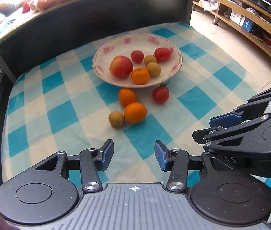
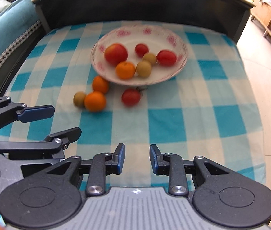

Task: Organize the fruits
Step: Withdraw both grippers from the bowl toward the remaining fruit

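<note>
A white bowl with pink flowers (image 1: 177, 65) (image 2: 183, 65) sits on the blue checked cloth. It holds an apple (image 1: 121, 66), a tangerine (image 1: 140, 75), two tan longans and two red tomatoes. In front of it on the cloth lie two tangerines (image 1: 127, 97) (image 1: 135, 112), a longan (image 1: 116, 119) and a tomato (image 1: 160, 94) (image 2: 131, 97). My left gripper (image 1: 134, 149) (image 2: 66, 119) hovers short of the loose fruit, open and empty. My right gripper (image 2: 137, 151) (image 1: 204, 128) hangs to its right, its jaws a narrow gap apart with nothing between them.
A dark raised headboard-like wall (image 1: 97, 15) bounds the cloth behind the bowl. A teal cushion (image 2: 5, 28) lies at the left. Tiled floor (image 1: 231, 38) and wooden shelves (image 1: 250, 19) are off the right edge. Checked cloth (image 2: 192, 124) stretches right of the fruit.
</note>
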Available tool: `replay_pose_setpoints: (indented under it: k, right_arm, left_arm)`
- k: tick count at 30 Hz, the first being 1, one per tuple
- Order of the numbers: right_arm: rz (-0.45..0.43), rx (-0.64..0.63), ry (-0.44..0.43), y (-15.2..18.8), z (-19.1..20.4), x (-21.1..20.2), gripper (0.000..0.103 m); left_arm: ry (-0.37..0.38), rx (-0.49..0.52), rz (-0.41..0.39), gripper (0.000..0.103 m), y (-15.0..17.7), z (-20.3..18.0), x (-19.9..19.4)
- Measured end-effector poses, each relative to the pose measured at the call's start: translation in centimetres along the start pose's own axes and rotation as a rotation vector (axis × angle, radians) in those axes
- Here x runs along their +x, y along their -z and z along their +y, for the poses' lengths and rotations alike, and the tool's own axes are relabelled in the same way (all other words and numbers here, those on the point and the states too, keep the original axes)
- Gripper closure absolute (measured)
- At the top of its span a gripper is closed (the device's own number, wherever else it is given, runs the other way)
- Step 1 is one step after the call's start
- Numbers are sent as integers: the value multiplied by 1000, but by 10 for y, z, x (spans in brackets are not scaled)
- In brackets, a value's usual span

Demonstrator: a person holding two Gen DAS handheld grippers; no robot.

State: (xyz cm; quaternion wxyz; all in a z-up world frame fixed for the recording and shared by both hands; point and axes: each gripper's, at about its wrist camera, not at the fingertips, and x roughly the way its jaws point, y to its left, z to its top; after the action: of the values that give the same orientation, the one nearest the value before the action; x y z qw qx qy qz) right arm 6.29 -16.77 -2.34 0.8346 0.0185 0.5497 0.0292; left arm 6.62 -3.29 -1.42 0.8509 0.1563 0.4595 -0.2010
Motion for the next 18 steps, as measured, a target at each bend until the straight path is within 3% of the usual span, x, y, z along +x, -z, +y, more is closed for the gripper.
replay_pose_setpoints:
  k: [18]
  right_arm:
    - [104, -129, 2, 15, 29, 7, 72]
  left_arm:
    - [25, 28, 84, 49, 35, 6, -4]
